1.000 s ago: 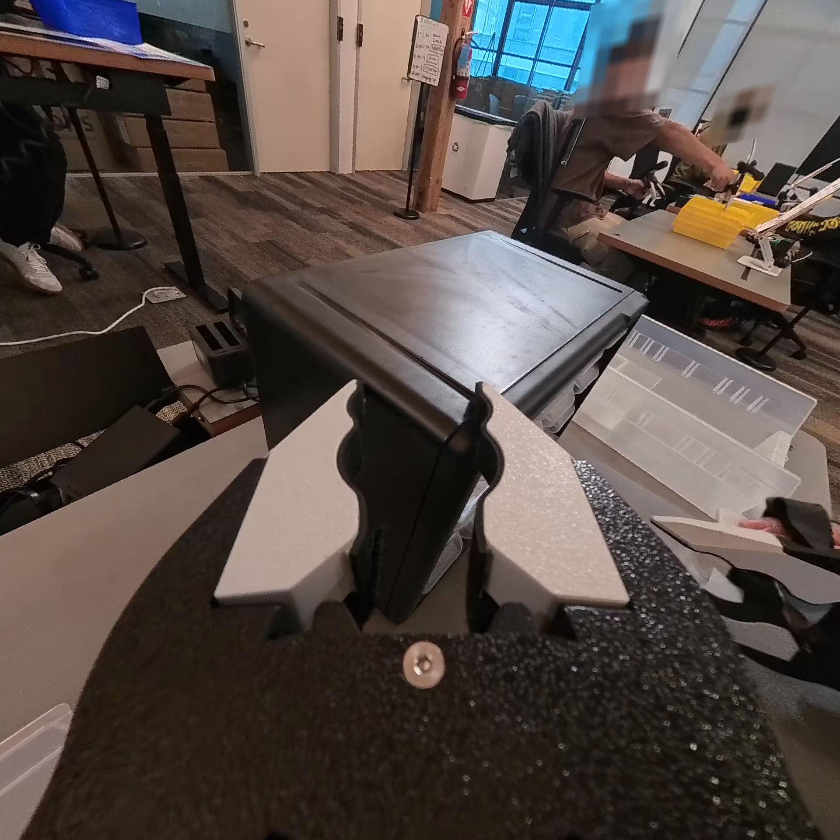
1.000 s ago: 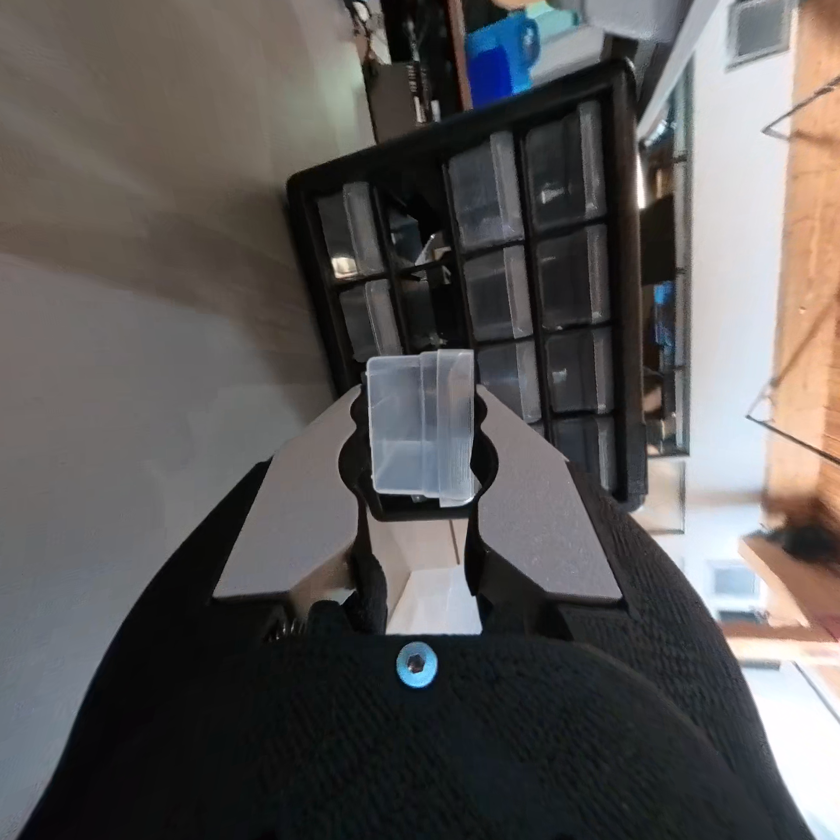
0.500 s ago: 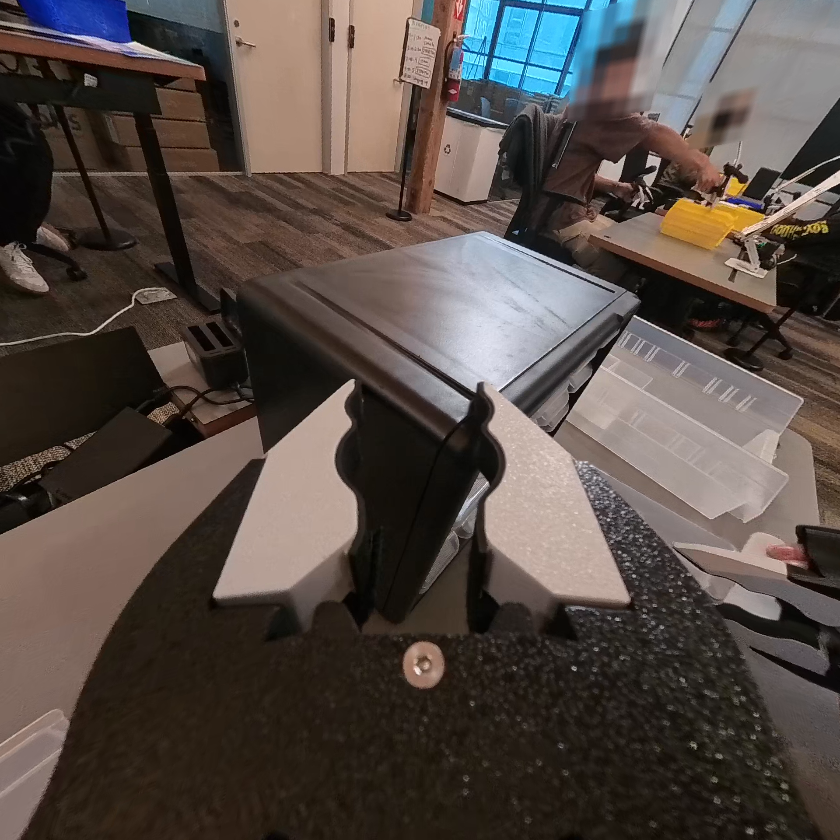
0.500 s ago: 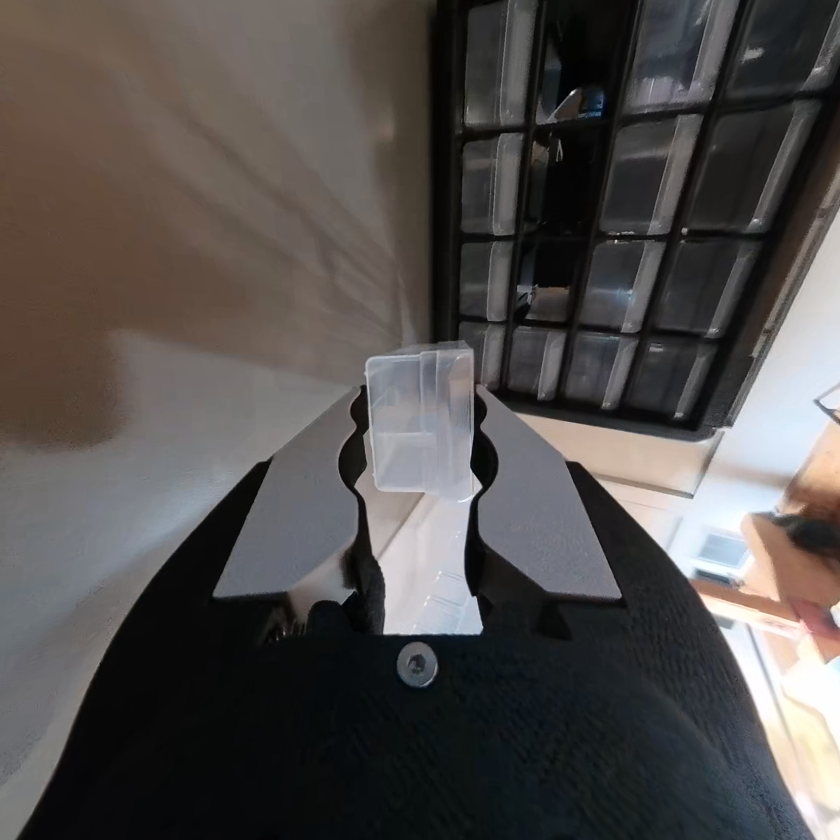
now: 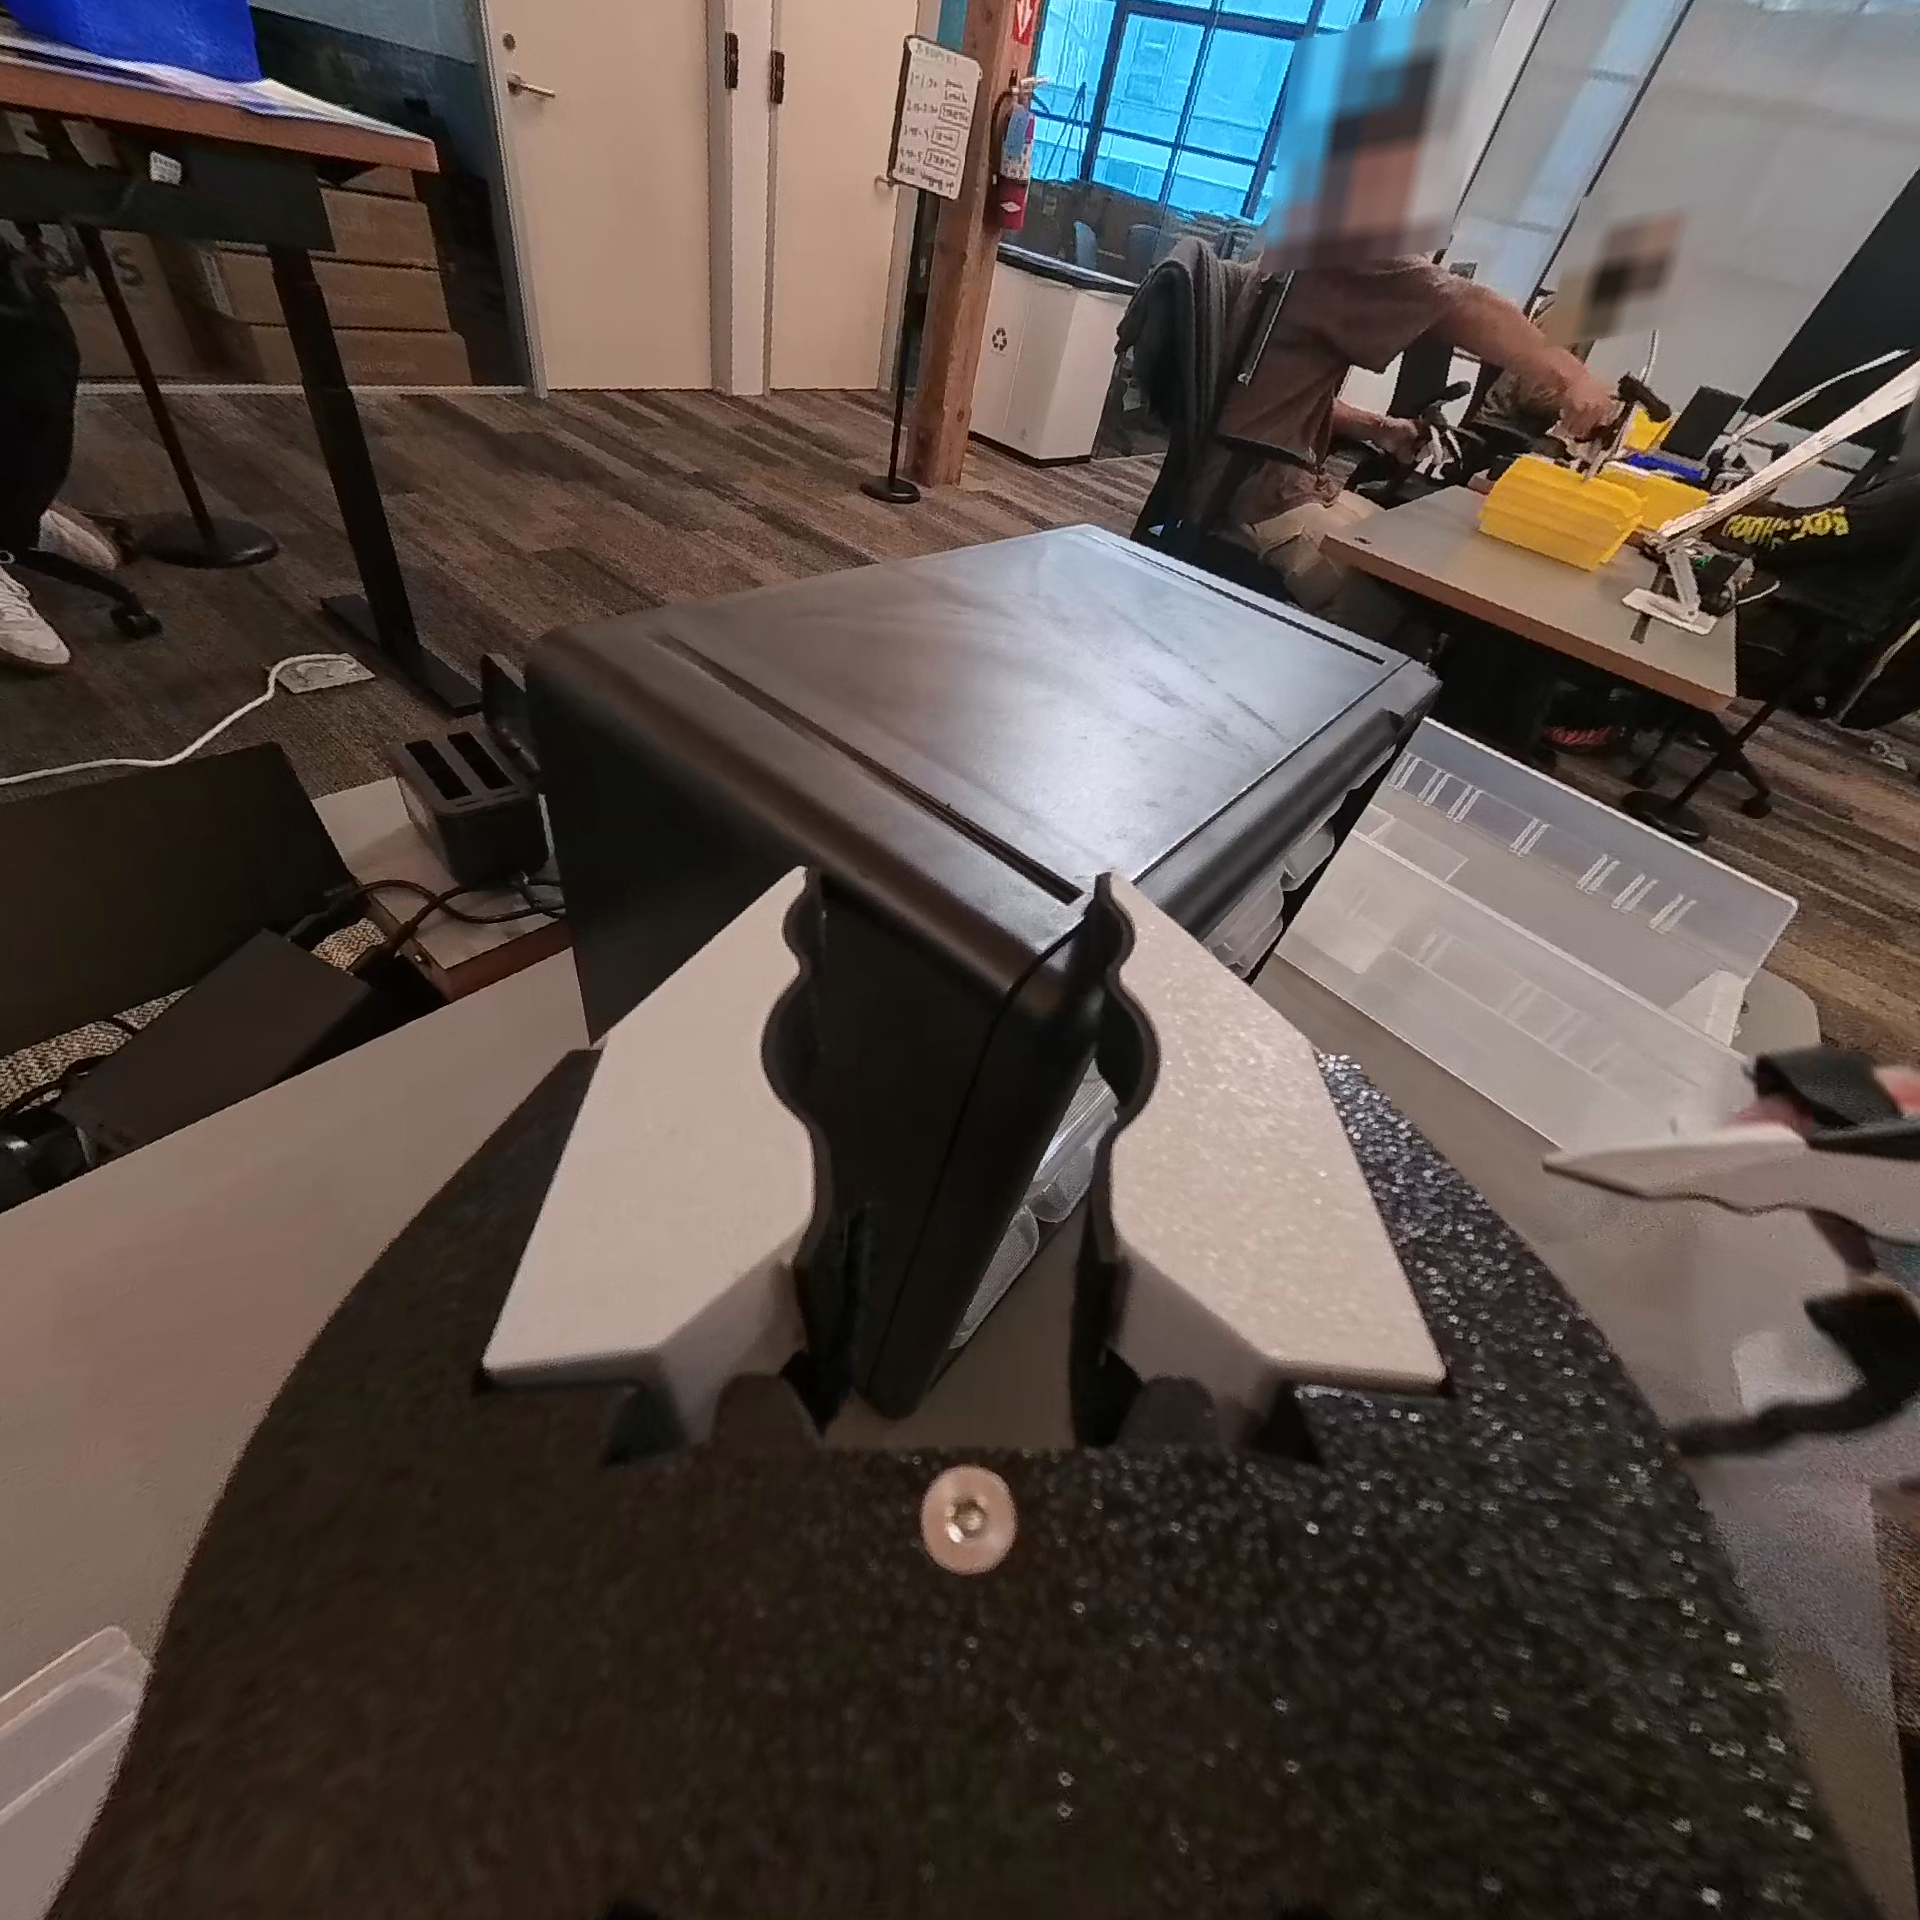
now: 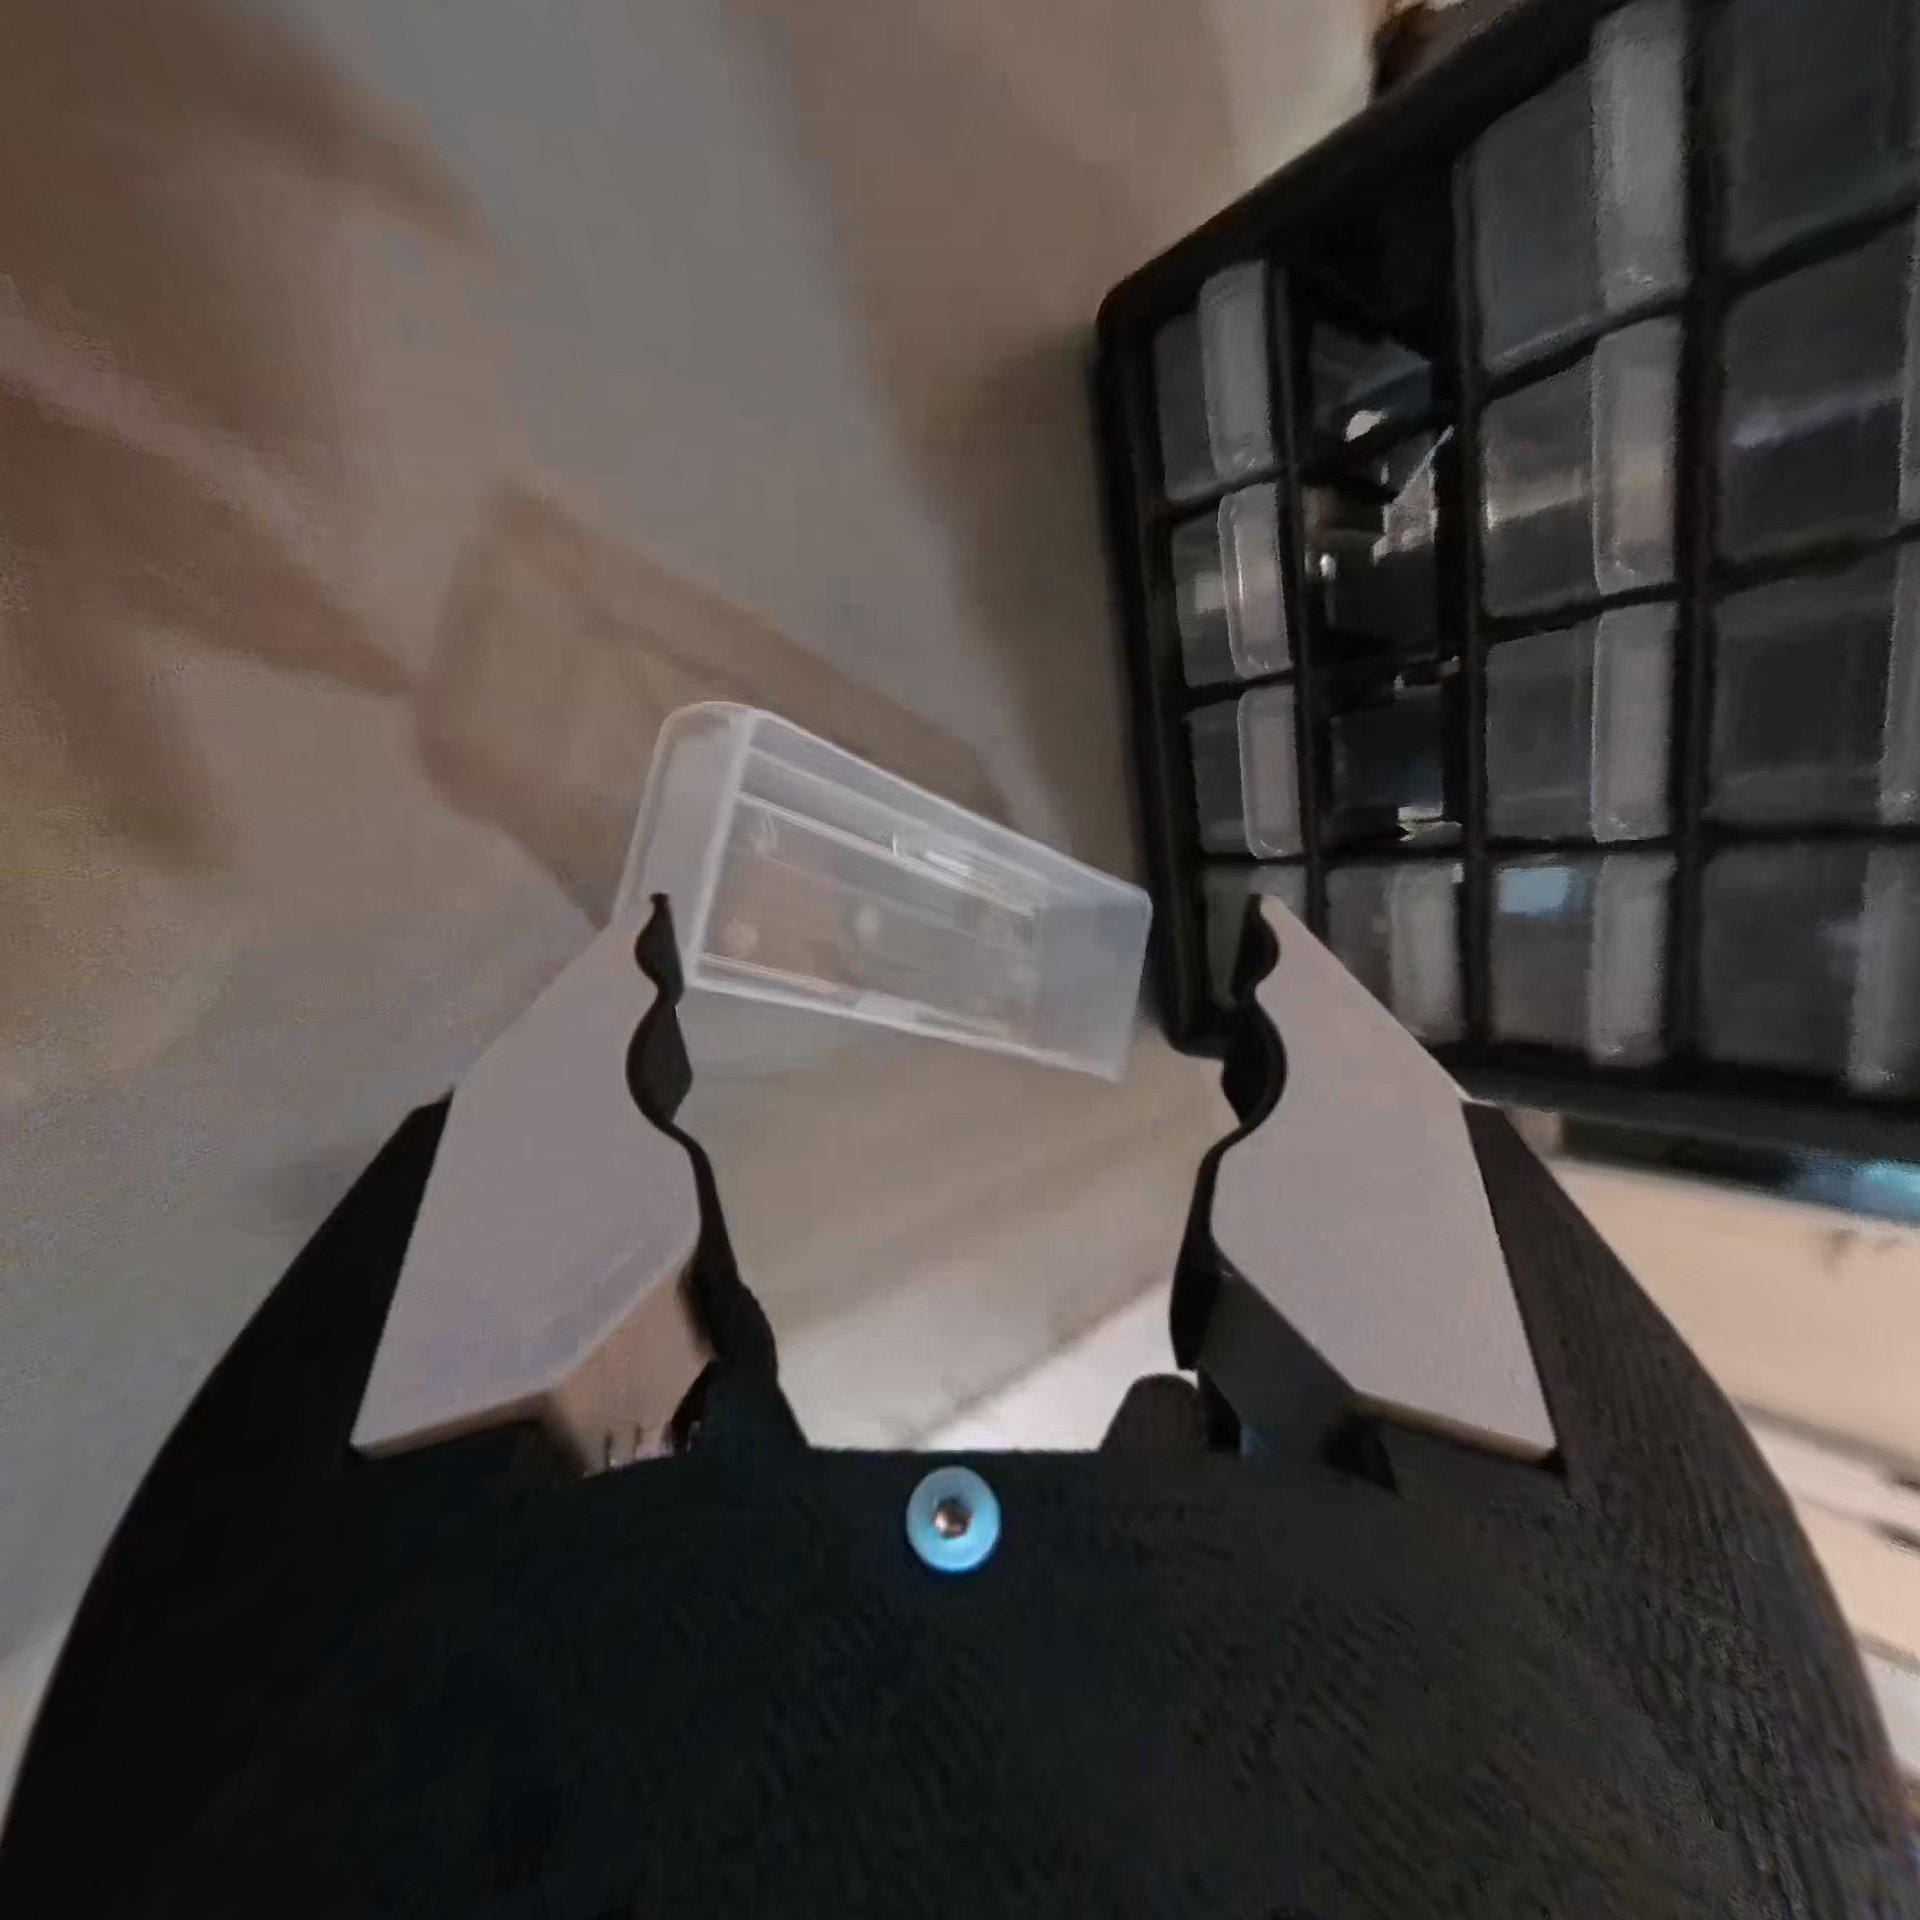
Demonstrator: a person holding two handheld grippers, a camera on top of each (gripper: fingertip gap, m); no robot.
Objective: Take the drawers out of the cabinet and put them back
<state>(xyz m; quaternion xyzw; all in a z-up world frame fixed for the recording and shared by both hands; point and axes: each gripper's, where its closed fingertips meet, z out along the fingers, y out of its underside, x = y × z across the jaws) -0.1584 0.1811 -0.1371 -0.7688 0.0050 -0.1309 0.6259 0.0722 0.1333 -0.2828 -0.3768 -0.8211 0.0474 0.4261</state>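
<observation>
Right now my left gripper (image 5: 951, 935) is clamped on the near top corner of the black plastic drawer cabinet (image 5: 997, 707), which stands on the grey table (image 5: 239, 1226). My right gripper (image 6: 956, 914) has its jaws spread wide; the small clear plastic drawer (image 6: 883, 904) lies tilted across the gap by the left fingertip, apart from the right one, beside the cabinet's front. A whiteboard sign stands far off; I won't repeat its writing
</observation>
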